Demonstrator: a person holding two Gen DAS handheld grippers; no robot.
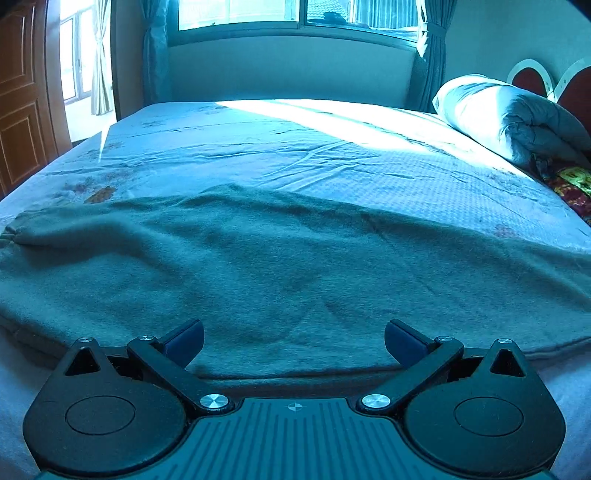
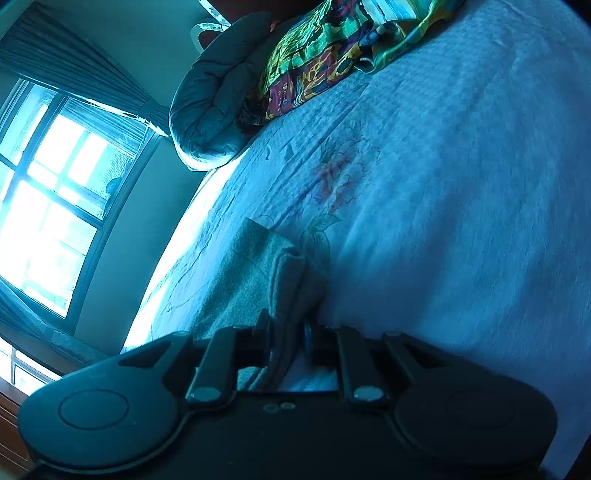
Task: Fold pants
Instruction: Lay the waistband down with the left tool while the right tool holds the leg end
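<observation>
Grey-green pants (image 1: 280,258) lie spread flat across the near part of the bed, stretching from far left to far right. My left gripper (image 1: 294,341) is open, low over the near edge of the pants, with nothing between its fingers. In the right wrist view, my right gripper (image 2: 286,325) is shut on a bunched end of the pants (image 2: 258,280), which is lifted slightly off the sheet. The view is tilted sideways.
The bed has a pale blue sheet (image 1: 332,155) with flower prints. A rolled grey quilt (image 1: 509,118) and a colourful cloth (image 2: 332,55) lie at the head end. A window (image 1: 295,14) is behind the bed, a wooden door (image 1: 22,96) at left.
</observation>
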